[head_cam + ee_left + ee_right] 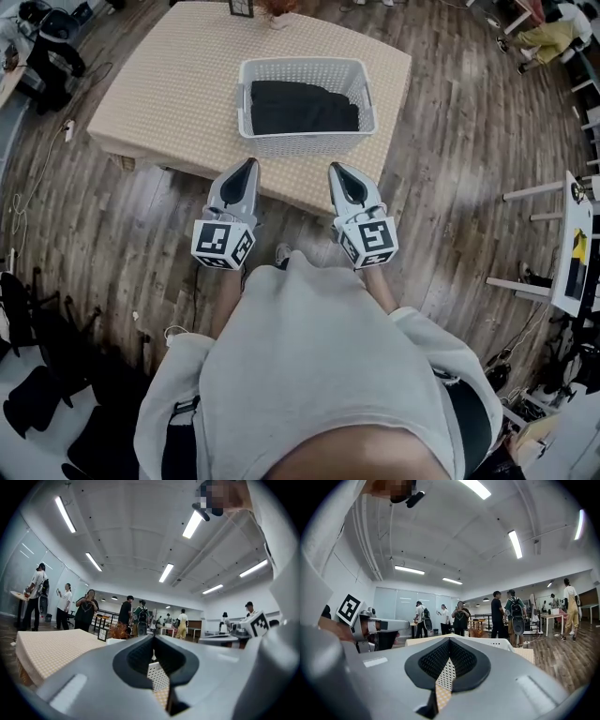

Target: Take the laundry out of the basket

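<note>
A white slatted laundry basket (pixel 305 142) stands on a low table covered in beige cloth (pixel 159 89). Dark folded laundry (pixel 302 108) fills its bottom. My left gripper (pixel 251 163) and right gripper (pixel 334 167) hover side by side over the table's near edge, just short of the basket and pointing level at it. Both are shut with nothing between the fingers. In the left gripper view the gripper (pixel 153 637) has its tips together, and the basket's perforated wall (pixel 158 679) shows in the gap behind them. The right gripper view shows the same: that gripper (pixel 449 639) with its tips together and the basket rim (pixel 499 643) just beyond.
Wood floor surrounds the table. White desks (pixel 574 244) stand at the right, dark chairs and bags (pixel 37 394) at the left, with cables on the floor. Several people (pixel 86 611) stand beyond the table. A small plant (pixel 118 631) sits at its far edge.
</note>
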